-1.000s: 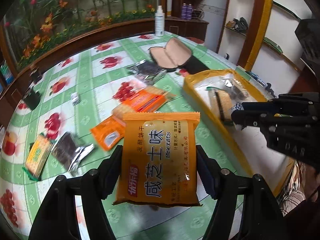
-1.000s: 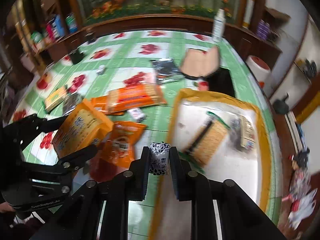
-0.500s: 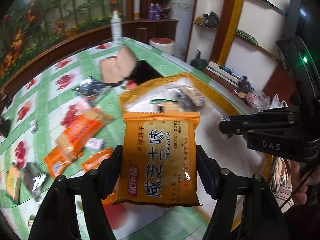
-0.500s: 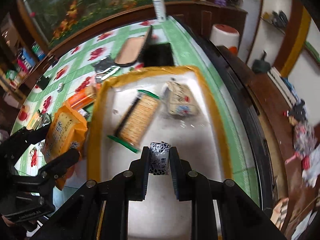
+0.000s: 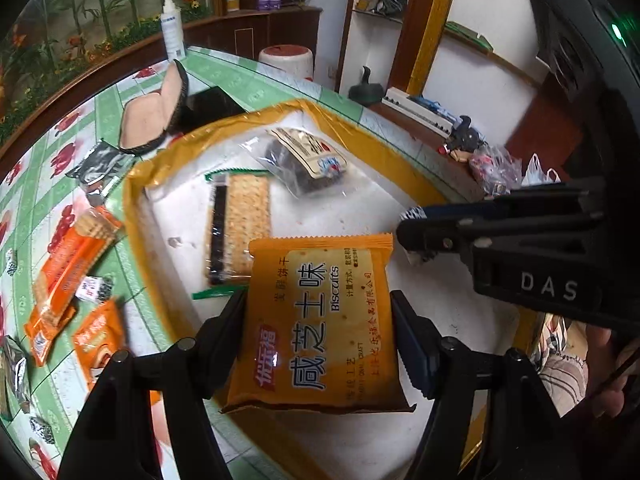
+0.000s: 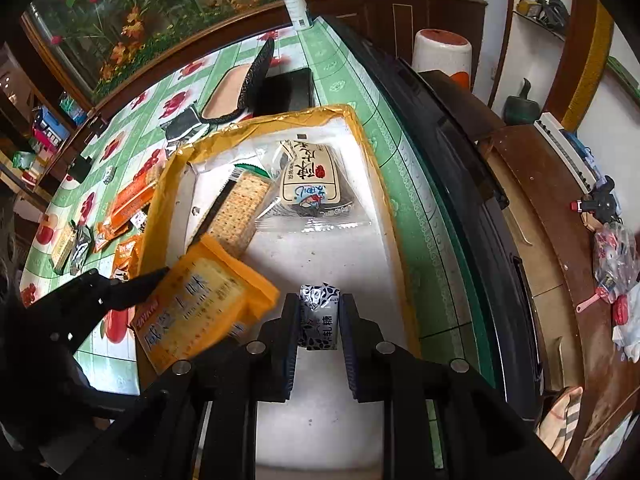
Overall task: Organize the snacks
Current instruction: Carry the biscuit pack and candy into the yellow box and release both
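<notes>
Left gripper (image 5: 318, 312) pinches orange biscuit pack (image 5: 320, 320) by side edges, face up, hanging over near end of yellow-rimmed tray (image 5: 136, 184); likely for flat drop. Right gripper (image 6: 319, 320) clamps small nougat candy (image 6: 319, 316) upright, just beside, over bare tray floor. Cracker sleeve (image 6: 240, 208) and clear-bagged cake (image 6: 312, 184) already inside. Loose snacks (image 5: 64, 264) wait on green tablecloth (image 5: 40, 152).

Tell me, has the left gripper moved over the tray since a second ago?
Yes. The left gripper, gripping the biscuit packet, now hangs over the tray.
</notes>
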The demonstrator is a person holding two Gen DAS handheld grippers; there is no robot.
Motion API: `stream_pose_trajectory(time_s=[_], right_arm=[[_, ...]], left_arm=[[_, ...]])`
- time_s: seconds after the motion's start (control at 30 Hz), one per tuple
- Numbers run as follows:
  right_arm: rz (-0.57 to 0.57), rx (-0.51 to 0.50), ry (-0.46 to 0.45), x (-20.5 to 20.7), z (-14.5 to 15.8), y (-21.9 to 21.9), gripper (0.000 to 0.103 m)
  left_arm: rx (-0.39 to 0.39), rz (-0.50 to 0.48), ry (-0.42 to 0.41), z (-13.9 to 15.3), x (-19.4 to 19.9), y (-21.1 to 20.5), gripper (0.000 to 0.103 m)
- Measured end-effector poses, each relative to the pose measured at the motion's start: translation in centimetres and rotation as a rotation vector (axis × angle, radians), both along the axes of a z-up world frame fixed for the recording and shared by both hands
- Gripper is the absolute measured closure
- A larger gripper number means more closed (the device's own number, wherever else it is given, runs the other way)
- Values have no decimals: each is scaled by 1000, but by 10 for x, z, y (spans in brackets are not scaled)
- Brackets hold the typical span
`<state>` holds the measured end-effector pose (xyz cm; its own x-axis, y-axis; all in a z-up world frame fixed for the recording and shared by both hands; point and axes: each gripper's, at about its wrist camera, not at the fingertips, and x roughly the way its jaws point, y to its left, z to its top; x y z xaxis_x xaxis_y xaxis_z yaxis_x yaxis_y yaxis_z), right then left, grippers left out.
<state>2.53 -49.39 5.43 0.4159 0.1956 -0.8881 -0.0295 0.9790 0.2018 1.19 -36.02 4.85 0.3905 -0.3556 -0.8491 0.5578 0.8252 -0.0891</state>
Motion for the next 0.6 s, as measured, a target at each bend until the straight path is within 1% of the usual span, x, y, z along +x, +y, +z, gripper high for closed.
stream_pose_trajectory(time_s=[0.13,0.27,0.6], right_arm=[[15,4,16,9,-7,-1,82],[28,6,31,17,-13,-1,82],[50,2,52,32,-23,1,82]], left_arm=[[28,-4,-7,-8,-1,-5,34],[37,0,-4,-13,-3,-8,34],[33,4,-8,-14,-2,-9,34]])
